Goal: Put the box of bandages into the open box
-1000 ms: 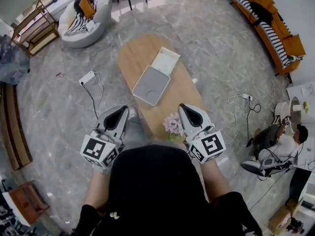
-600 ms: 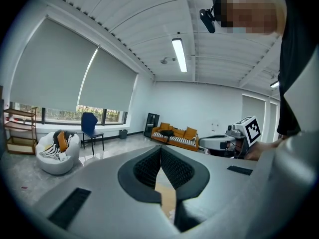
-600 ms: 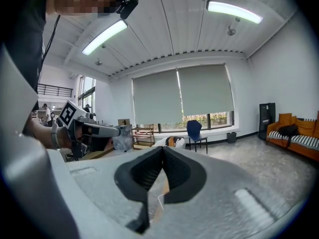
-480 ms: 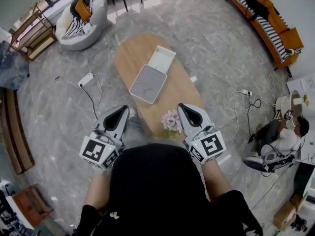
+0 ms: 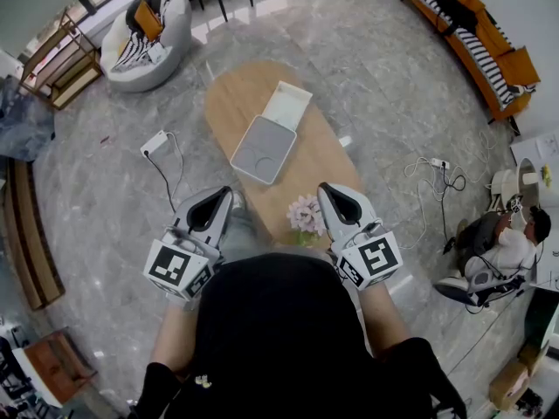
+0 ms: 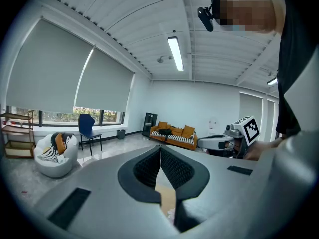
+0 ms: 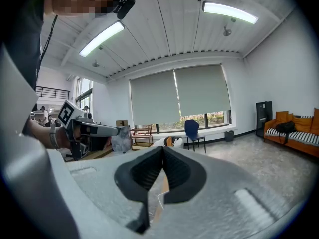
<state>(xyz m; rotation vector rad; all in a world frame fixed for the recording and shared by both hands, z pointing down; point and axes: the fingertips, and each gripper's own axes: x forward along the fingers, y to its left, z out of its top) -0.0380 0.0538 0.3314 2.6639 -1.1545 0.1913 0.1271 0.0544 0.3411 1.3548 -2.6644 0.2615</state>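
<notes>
On the oval wooden table (image 5: pixel 236 94) lies an open box: a grey square part (image 5: pixel 262 149) with a white shallow part (image 5: pixel 291 106) against its far edge. I cannot pick out a box of bandages in any view. My left gripper (image 5: pixel 224 194) is held low in front of the person's body, off the table's near-left edge, jaws shut and empty (image 6: pixel 160 148). My right gripper (image 5: pixel 324 188) is over the table's near end, also shut on nothing (image 7: pixel 163 149). Both point up and away from the table.
A small bunch of pale pink flowers (image 5: pixel 306 216) sits at the table's near end between the grippers. On the floor lie a white power strip (image 5: pixel 155 140) to the left and cables (image 5: pixel 434 177) to the right. A person (image 5: pixel 502 251) sits at the far right.
The head camera has shifted slightly, so the table sits a little differently in view. Both grippers have stayed in place and remain shut.
</notes>
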